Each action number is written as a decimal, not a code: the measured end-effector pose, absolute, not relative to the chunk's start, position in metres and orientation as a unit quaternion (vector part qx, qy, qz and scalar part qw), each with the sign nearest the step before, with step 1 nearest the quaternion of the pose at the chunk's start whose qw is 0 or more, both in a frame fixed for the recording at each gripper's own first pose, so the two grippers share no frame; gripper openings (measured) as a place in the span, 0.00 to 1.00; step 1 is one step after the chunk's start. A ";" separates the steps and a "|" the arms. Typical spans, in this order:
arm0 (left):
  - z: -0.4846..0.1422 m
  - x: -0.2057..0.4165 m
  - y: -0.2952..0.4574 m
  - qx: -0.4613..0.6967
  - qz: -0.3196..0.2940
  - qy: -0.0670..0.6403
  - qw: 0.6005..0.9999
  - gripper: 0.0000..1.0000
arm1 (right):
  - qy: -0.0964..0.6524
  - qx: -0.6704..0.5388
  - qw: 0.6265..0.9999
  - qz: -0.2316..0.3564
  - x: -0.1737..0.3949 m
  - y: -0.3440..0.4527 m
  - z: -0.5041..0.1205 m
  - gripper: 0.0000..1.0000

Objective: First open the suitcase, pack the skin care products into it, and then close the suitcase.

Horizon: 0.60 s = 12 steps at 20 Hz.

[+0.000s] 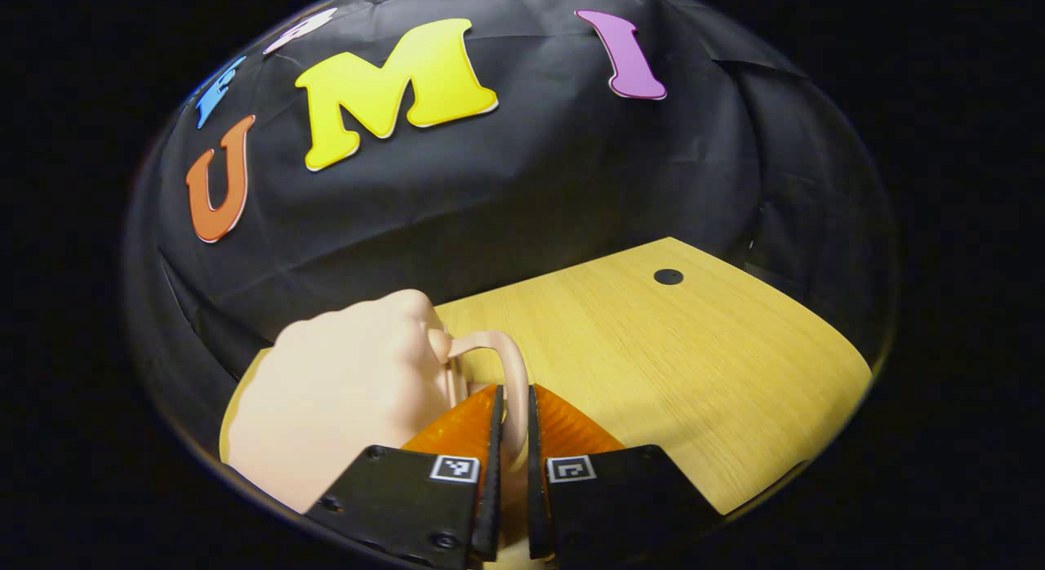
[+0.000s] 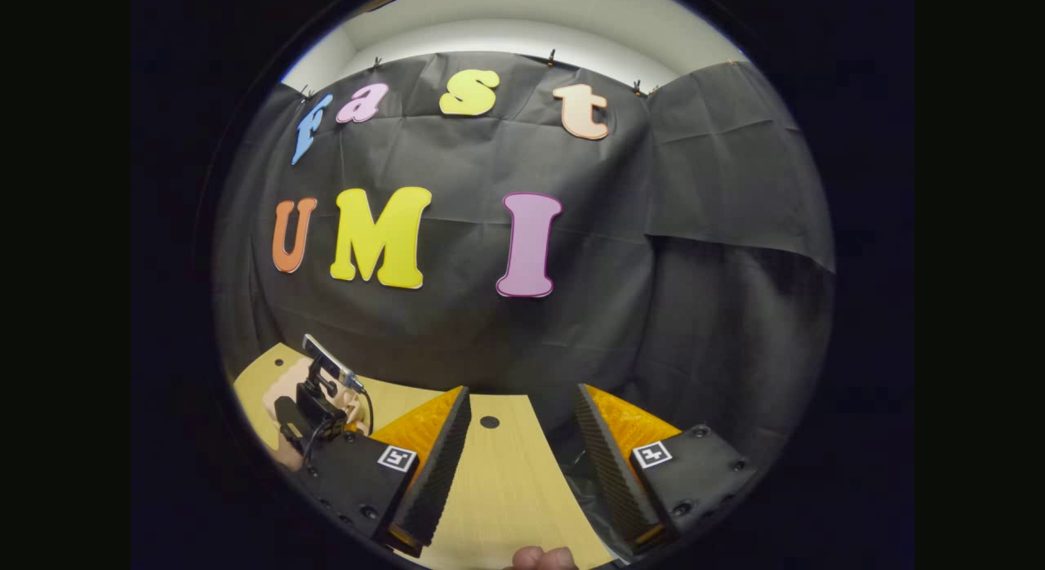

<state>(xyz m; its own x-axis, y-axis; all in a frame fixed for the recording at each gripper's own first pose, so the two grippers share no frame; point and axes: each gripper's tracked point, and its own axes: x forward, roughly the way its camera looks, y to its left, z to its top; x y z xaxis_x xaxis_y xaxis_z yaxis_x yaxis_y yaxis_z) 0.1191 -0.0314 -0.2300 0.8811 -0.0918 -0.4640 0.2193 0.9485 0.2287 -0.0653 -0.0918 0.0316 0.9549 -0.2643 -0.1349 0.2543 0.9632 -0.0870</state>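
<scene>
On the wooden table (image 1: 653, 349), the left gripper (image 1: 512, 439) is clamped on the handle (image 1: 498, 354) of the pale pink suitcase (image 1: 343, 398); beside the suitcase over the same table, the right gripper (image 2: 522, 439) holds its fingers wide apart, gripping nothing

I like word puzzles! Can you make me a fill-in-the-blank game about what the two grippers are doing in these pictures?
1. The left gripper is shut on the pale pink suitcase's ____.
2. The right gripper has its fingers spread ____.
3. The suitcase sits on a ____ table.
4. Between the right gripper's fingers there is nothing but bare ____.

Missing words: handle; open; wooden; table
</scene>
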 end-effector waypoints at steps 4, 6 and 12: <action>-0.230 0.110 -0.032 0.131 -0.072 0.241 0.959 0.41 | 0.066 -0.027 0.990 -0.125 -0.058 -0.094 0.031 0.78; -0.220 0.100 -0.034 0.114 -0.069 0.238 0.962 0.71 | 0.065 -0.019 0.991 -0.114 -0.051 -0.087 0.030 0.77; -0.120 0.070 -0.037 0.062 -0.055 0.153 0.985 0.95 | 0.037 -0.006 0.998 -0.058 -0.023 -0.041 0.043 0.77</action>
<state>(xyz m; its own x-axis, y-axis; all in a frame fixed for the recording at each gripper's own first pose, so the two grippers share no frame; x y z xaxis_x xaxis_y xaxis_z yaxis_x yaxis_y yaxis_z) 0.0696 -0.0368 -0.1195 0.9472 -0.0892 -0.3081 0.1269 0.9864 0.1044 -0.0227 -0.0405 0.0435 0.9905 -0.1167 -0.0734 0.1158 0.9931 -0.0161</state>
